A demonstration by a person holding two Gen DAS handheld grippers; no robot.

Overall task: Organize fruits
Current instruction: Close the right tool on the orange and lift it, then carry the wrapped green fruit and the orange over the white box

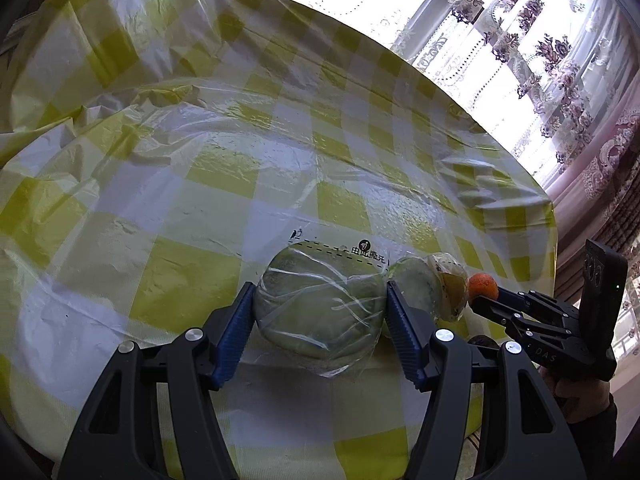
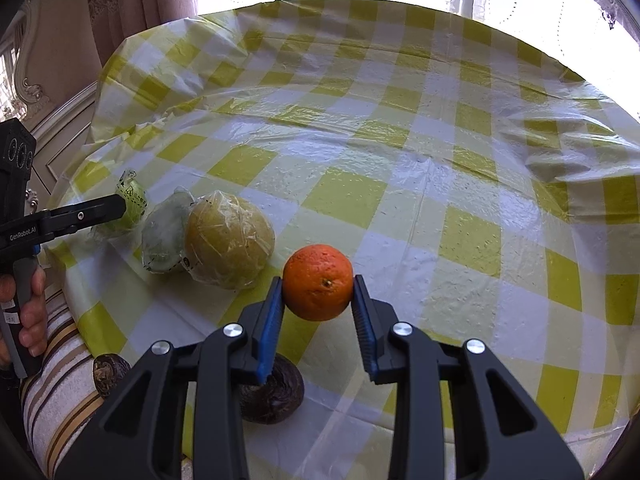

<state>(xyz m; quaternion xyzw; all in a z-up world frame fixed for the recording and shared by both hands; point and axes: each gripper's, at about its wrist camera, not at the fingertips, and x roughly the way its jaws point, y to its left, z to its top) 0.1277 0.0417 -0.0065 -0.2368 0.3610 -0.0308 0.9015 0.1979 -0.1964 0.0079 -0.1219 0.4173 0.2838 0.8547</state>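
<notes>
1. Checked yellow-and-white plastic cloth (image 2: 400, 160) covers the surface; bright window and patterned curtains behind.
2. Landmark: the wrapped yellow fruit (image 2: 228, 236), sitting on the cloth.
3. Orange (image 2: 319, 282) is just right of the yellow fruit and slightly nearer the right wrist camera. Right gripper (image 2: 318, 300) is clamped on it, blue fingers (image 2: 272, 312) pressing both sides at about the widest part.
4. Whether the orange is lifted or touching the cloth, cannot tell.
5. Orange handling, as a guess: light, firm, pebbly skin, so decent friction; round, so it may roll out if gripped off-centre. Hold across the middle, as now. Do not squeeze hard, it bruises.
6. Wrapped green fruit (image 1: 320, 312) lies left of the yellow fruit, past a second wrapped greenish piece (image 2: 166, 236) that touches the yellow one. Left gripper (image 1: 320, 320) has its fingers (image 1: 236, 328) against both sides of the green fruit, apparently gripping through the film.
7. Green fruit handling, as a guess: bigger and heavier than the orange, hard body, but the loose clear film is slick and can slide over the fruit. Take it across the widest part, fingers on the body, not on loose film.
8. Two dark wrinkled fruits (image 2: 272, 400) lie nearer the camera than the yellow fruit, one under the right gripper, one (image 2: 110, 372) on a striped towel (image 2: 60, 400) at the surface edge.
</notes>
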